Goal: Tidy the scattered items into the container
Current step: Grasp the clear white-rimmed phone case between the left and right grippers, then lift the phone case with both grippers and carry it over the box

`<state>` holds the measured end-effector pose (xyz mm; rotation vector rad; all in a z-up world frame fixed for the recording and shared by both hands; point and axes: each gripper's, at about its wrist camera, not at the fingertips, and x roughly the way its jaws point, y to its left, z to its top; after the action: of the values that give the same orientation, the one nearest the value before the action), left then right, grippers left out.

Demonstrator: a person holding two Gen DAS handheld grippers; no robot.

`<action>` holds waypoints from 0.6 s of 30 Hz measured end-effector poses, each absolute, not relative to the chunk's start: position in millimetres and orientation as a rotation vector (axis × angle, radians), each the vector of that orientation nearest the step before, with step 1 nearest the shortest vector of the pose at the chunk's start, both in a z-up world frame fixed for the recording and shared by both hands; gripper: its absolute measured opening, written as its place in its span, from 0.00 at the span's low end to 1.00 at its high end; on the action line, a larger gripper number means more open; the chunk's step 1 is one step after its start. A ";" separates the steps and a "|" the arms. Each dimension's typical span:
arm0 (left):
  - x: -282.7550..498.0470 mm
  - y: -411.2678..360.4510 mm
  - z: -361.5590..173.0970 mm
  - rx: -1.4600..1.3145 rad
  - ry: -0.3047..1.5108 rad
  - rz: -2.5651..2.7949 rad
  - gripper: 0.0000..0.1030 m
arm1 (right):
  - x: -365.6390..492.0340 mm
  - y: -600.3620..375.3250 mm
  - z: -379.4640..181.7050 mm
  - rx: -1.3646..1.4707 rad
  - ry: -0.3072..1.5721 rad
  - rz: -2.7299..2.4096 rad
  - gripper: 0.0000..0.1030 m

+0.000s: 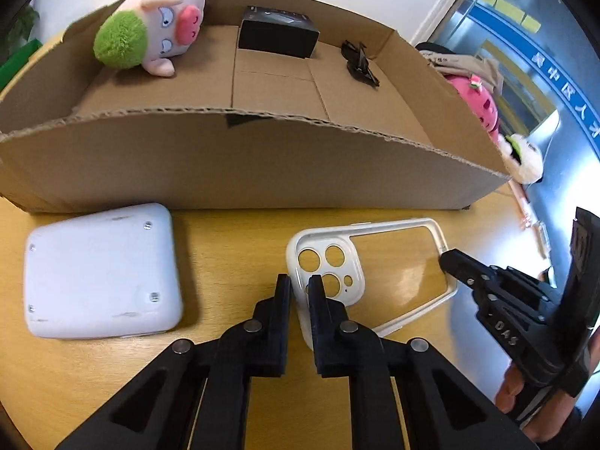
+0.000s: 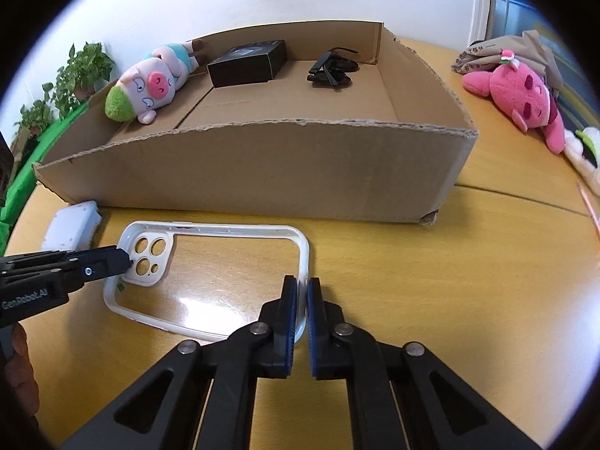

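Observation:
A clear phone case with a white rim (image 1: 378,262) (image 2: 210,277) sits on the wooden table in front of the cardboard box (image 1: 243,161) (image 2: 262,165). My left gripper (image 1: 300,285) (image 2: 129,262) is shut on the case's rim at its camera end. My right gripper (image 2: 303,288) (image 1: 444,258) is shut on the rim at the opposite end. A white square device (image 1: 101,270) (image 2: 71,227) lies on the table left of the case. Inside the box are a pig plush (image 1: 150,33) (image 2: 150,82), a black box (image 1: 277,33) (image 2: 247,62) and black sunglasses (image 1: 358,62) (image 2: 332,69).
A pink plush (image 2: 525,101) (image 1: 478,103) and a white plush (image 1: 525,157) (image 2: 585,150) lie on the table right of the box, with a brown paper bag (image 2: 513,50) behind them. Potted plants (image 2: 75,71) stand at the far left by the wall.

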<state>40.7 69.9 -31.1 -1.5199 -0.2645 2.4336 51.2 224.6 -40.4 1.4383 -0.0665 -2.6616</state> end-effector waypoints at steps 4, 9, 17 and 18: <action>49.8 62.1 -14.5 -1.449 -0.274 2.468 0.08 | 60.7 220.3 -30.7 1.393 -0.071 -2.677 0.05; 58.1 55.0 26.0 -1.313 -0.247 2.513 0.08 | 69.9 218.9 4.8 1.283 -0.117 -2.714 0.05; 28.2 26.5 129.5 -1.066 -0.227 2.611 0.08 | 40.6 200.3 99.4 1.009 -0.036 -2.784 0.05; 22.0 24.1 143.4 -1.034 -0.214 2.623 0.08 | 32.3 199.2 112.2 0.977 -0.037 -2.785 0.05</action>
<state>22.0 24.1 143.4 -1.0337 -0.2144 2.6226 32.3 199.2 112.2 0.9770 -0.0374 -2.7849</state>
